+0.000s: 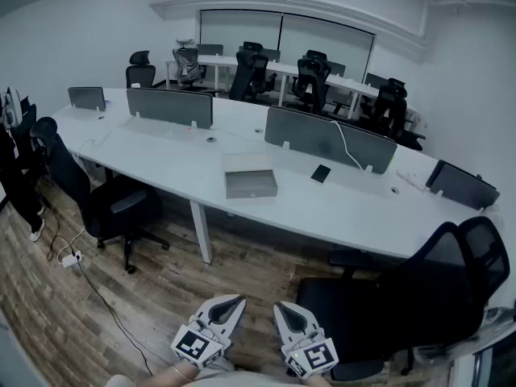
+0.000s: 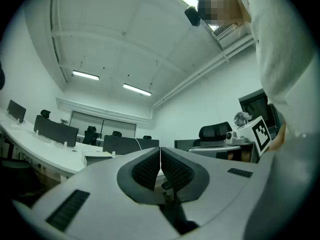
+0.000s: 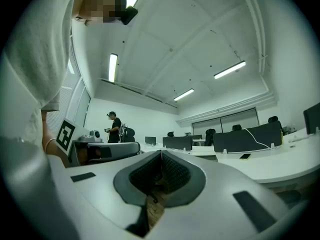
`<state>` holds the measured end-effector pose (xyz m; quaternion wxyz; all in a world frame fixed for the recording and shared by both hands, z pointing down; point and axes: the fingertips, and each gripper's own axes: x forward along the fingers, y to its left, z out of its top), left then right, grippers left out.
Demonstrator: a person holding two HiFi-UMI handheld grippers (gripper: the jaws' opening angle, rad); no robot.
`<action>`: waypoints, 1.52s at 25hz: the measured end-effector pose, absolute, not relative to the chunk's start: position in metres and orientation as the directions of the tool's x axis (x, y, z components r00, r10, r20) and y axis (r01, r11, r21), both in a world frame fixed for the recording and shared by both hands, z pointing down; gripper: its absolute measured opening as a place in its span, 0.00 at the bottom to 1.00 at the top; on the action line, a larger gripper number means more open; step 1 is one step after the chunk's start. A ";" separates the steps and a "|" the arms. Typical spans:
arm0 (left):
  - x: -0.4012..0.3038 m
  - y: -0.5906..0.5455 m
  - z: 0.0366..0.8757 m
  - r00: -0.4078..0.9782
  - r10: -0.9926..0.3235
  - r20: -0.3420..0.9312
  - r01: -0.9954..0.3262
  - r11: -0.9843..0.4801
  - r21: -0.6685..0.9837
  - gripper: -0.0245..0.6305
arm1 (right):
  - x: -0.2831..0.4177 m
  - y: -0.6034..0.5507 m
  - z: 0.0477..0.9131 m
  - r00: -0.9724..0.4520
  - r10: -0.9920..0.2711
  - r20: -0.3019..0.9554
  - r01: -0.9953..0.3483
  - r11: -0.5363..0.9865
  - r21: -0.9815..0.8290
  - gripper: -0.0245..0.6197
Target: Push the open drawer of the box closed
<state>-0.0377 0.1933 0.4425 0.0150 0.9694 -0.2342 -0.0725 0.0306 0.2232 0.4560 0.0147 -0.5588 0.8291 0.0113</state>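
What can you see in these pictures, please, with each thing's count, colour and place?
desk: one, white, long, curved across the room
box: one, grey, mid-desk
phone: one, black, right of the box
dividers: several, grey, along the desk
office chairs: many, black, around the desks
power strip: one, white, floor at left
person: one, dark clothes, far off
left gripper: grey, jaws together, empty
right gripper: grey, jaws together, empty
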 end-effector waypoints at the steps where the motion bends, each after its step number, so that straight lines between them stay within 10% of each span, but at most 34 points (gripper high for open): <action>1: -0.037 0.195 0.444 0.880 -0.456 -0.133 -0.452 -0.890 0.064 0.06 | 0.031 0.225 0.457 -0.375 -0.926 -0.040 -0.927 0.375 -0.003 0.07; 38: -0.030 0.110 0.450 0.848 -0.507 -0.156 -0.497 -0.862 0.099 0.06 | 0.050 0.143 0.463 -0.352 -0.935 -0.035 -0.935 0.353 -0.020 0.07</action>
